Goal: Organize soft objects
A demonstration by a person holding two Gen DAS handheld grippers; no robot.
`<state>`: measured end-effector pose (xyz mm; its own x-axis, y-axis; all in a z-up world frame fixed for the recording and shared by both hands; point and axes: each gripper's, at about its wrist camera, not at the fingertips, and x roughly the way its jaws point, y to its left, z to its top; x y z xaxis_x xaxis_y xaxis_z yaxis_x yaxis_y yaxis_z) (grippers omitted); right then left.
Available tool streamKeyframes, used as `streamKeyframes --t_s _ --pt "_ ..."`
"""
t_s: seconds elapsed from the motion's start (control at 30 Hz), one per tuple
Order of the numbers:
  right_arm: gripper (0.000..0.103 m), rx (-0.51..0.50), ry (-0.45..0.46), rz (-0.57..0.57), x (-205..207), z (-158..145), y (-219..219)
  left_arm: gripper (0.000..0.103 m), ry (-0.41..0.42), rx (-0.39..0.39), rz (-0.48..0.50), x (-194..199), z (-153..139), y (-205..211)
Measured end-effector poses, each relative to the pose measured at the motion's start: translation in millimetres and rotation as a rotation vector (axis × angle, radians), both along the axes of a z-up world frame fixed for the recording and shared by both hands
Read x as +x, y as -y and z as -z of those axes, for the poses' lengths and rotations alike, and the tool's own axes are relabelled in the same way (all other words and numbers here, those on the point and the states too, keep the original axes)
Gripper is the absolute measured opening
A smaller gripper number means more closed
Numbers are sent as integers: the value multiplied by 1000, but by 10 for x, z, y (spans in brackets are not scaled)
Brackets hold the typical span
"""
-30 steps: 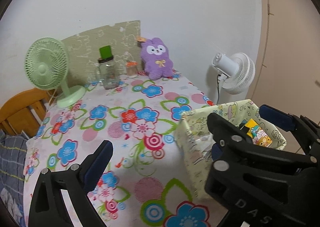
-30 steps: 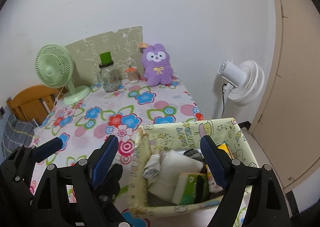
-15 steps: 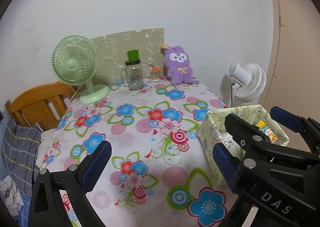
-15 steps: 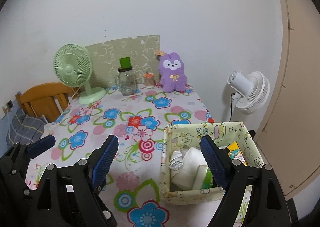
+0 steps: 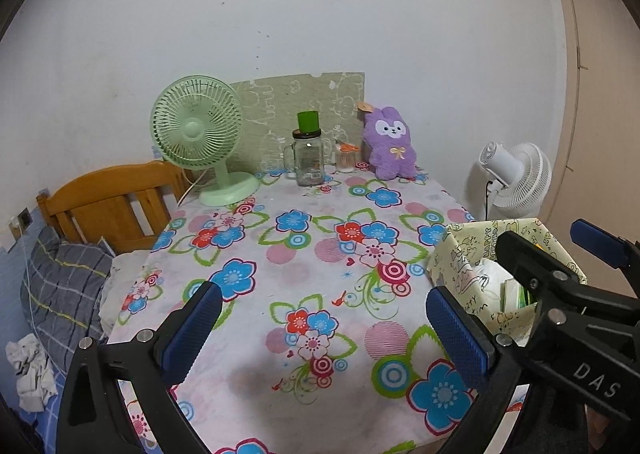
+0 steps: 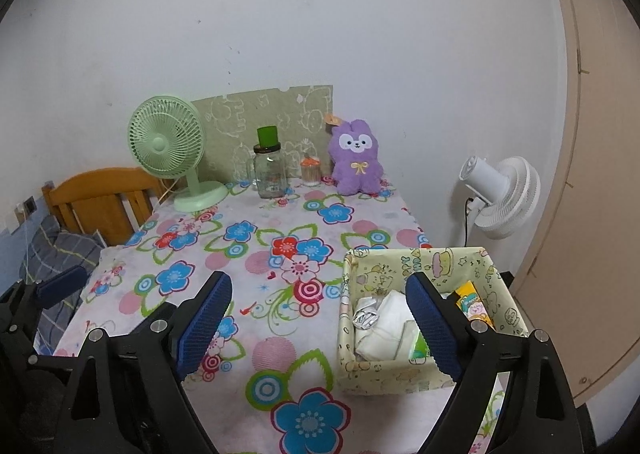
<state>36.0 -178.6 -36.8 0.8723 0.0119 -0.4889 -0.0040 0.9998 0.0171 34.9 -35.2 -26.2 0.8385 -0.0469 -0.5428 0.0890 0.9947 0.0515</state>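
Observation:
A purple plush rabbit (image 5: 390, 148) (image 6: 356, 162) sits upright at the far edge of the flowered table (image 5: 288, 266), against the wall. A pale yellow fabric box (image 6: 400, 370) (image 5: 456, 254) stands at the table's near right corner. It holds folded white cloth (image 6: 386, 328), a crumpled scrap and some packets. My left gripper (image 5: 324, 324) hangs open above the near table edge, nothing between its fingers. My right gripper (image 6: 320, 314) is open and its jaws are still opening. They are empty, and the right finger (image 6: 434, 328) overlaps the box in view.
At the far side stand a green desk fan (image 5: 196, 130), a glass jar with a green lid (image 5: 308, 158) and a small orange-lidded jar (image 5: 346, 158). A white fan (image 6: 500, 194) stands right of the table. A wooden chair (image 5: 108, 198) and a plaid cloth (image 5: 64, 286) are at left.
Both grippers have drawn back from the table and risen a little, so more of the tabletop shows. The box now looks farther off. The right jaws stand slightly wider.

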Motion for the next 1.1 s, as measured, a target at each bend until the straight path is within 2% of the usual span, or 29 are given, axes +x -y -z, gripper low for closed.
streamKeyframes --t_s 0.9,1.1 --pt "91 3 31 19 -287 -45 53 103 41 18 -53 -228 -77 -160" --pt "91 -8 26 13 -291 -42 47 103 56 -2 -73 -248 -137 -214"
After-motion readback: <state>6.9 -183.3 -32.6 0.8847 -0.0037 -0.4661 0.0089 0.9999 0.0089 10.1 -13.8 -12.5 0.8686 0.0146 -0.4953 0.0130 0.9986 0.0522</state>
